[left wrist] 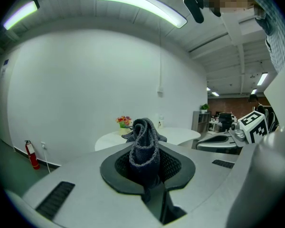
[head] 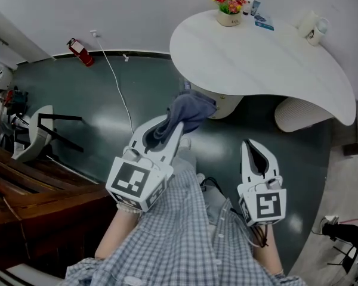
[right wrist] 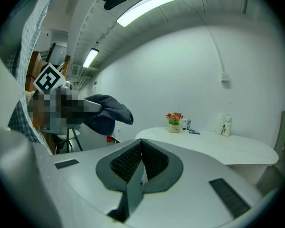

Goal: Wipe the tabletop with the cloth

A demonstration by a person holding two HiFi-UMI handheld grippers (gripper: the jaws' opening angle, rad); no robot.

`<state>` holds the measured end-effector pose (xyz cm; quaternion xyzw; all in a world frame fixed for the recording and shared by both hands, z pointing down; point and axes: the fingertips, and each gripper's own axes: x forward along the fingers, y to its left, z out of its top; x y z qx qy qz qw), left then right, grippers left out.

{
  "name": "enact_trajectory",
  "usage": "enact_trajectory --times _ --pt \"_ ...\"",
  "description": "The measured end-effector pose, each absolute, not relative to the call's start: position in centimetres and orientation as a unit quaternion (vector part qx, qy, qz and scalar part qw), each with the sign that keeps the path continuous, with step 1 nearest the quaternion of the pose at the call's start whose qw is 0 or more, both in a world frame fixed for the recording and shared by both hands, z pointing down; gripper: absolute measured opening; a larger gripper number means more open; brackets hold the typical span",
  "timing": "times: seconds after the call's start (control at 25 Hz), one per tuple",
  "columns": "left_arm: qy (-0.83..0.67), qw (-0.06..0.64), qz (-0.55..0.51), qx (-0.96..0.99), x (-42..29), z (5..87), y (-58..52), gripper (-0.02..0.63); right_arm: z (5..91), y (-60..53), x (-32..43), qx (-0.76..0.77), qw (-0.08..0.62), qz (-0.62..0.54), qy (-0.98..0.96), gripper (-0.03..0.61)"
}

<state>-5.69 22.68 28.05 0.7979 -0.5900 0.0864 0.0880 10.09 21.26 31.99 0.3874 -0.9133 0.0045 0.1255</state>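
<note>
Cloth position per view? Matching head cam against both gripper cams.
Head view: cloth at centre, bunched at the left gripper tips.
Left gripper view: cloth lower centre, pinched between that gripper's jaws.
Right gripper view: cloth left of centre, held in the air.
Shared landmark: flower pot on the white table.

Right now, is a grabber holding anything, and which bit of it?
The left gripper pinches the cloth by a bunched fold; the rest sticks out past its jaws. The right gripper is shut, holding nothing.
</note>
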Motion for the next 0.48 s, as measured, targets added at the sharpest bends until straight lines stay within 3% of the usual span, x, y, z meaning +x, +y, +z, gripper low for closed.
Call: enact_trajectory --times 0.48 --pt "-0.530 0.107 0.091 0.836 -4.5 30.1 14.5 0.057 31.8 15.6 10.1 0.430 0.147 0.000 -0.891 0.009"
